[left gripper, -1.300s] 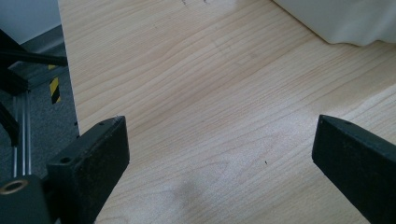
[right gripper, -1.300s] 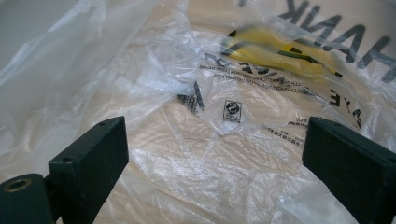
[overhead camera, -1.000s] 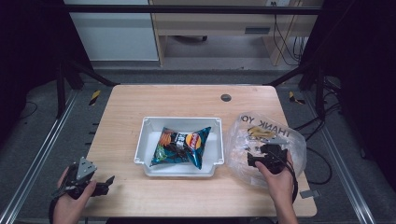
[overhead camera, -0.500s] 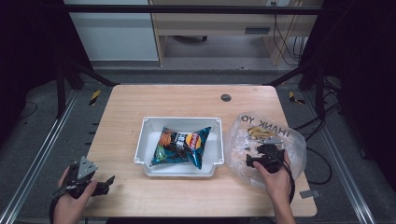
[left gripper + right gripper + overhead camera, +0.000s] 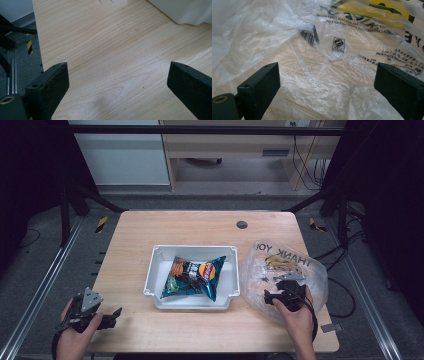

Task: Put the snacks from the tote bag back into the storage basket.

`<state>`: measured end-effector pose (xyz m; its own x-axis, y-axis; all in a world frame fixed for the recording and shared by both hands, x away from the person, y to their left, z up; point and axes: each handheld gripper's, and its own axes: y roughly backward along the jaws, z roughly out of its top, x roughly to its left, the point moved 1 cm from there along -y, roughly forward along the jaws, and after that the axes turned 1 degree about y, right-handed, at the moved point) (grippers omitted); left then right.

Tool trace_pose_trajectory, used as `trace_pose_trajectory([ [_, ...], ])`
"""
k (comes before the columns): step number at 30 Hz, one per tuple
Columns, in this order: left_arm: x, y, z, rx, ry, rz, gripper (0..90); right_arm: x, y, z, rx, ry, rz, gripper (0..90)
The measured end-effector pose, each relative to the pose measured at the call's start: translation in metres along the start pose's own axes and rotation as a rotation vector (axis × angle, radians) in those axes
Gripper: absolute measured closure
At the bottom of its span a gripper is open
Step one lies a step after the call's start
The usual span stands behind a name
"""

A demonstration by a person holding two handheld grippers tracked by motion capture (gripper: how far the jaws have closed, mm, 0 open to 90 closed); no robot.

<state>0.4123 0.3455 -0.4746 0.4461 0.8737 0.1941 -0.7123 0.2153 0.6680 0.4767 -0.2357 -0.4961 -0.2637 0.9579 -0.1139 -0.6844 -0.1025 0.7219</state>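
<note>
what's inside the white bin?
One chip bag lies in the white bin, covering most of the floor. Anything under the bag is hidden.

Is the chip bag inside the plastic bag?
No, the chip bag lies in the white tray, beside the plastic bag that the right tongs reach over.

Left hand (image 5: 75, 330) at the near left corner, holding the left tool (image 5: 92, 312) low with jaws spread wide. Right hand (image 5: 295, 312) reaches forward at the right, its right tool (image 5: 280, 295) likewise wide open, jaws gripping nothing.
</note>
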Motion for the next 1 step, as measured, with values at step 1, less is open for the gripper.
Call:
trace_pose_trajectory([
  [1, 0.0001, 0.0004, 0.0002, -0.001, 0.000, 0.001, 3.6, 0.0008, 0.0013, -0.0004, -0.003, 0.003, 0.001, 6.8],
])
